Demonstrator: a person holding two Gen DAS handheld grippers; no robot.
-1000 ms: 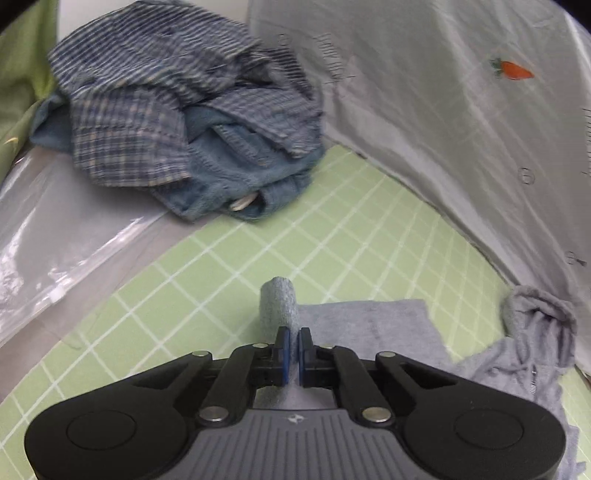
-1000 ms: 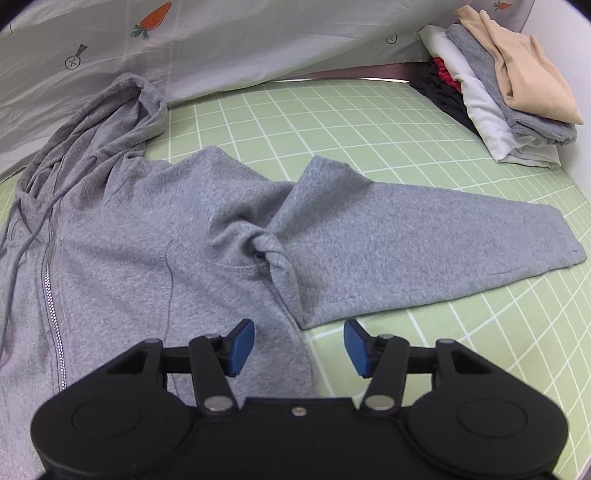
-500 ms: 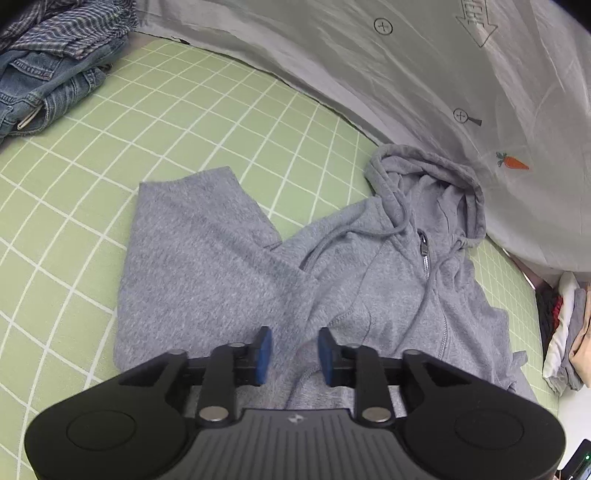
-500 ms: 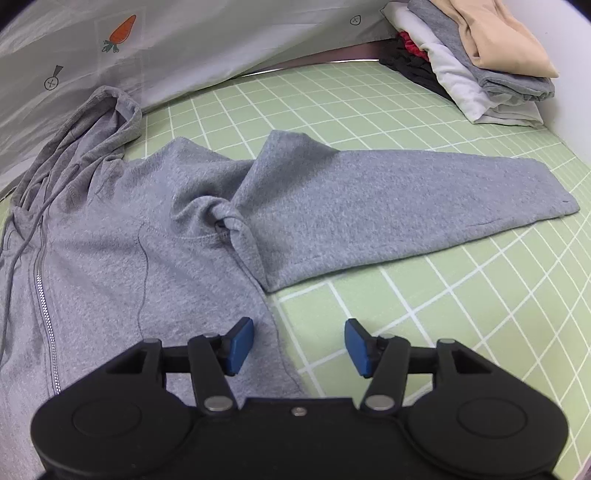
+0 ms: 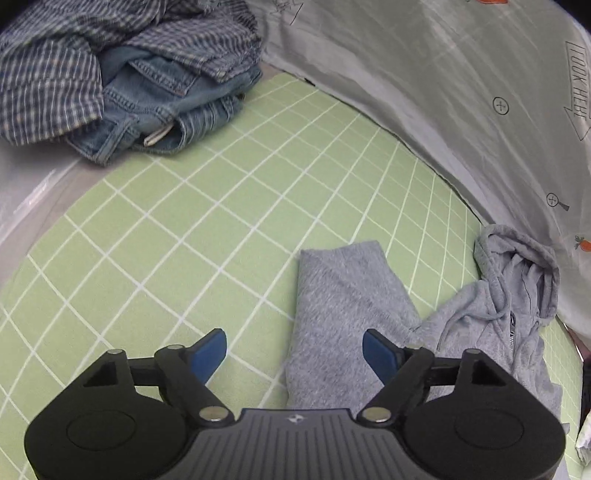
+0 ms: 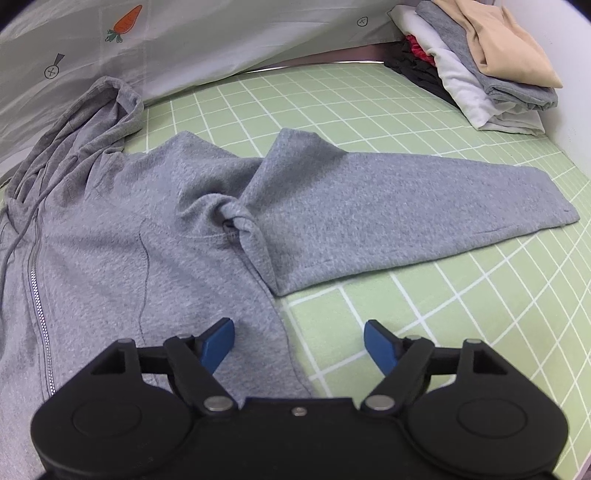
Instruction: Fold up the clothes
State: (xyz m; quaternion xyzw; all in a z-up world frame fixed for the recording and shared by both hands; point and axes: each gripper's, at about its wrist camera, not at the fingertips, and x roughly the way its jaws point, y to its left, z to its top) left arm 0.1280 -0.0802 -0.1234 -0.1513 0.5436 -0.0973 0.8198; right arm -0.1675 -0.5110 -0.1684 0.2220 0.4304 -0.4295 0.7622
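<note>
Grey fleece zip-front hoodie lies spread face-up on the green grid-lined bench, hood toward the back sheet. Its right sleeve runs long-ways out to the right — just ahead of the right tongs, whose jaws are opening, empty, over the body's side edge. The left tongs, also opening and empty, hover over the left sleeve.

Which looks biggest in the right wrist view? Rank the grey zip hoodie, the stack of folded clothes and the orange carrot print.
1. Grey zip hoodie, though nearest the camera.
2. Stack of folded clothes, farther off.
3. Orange carrot print, clearly smallest.
</note>
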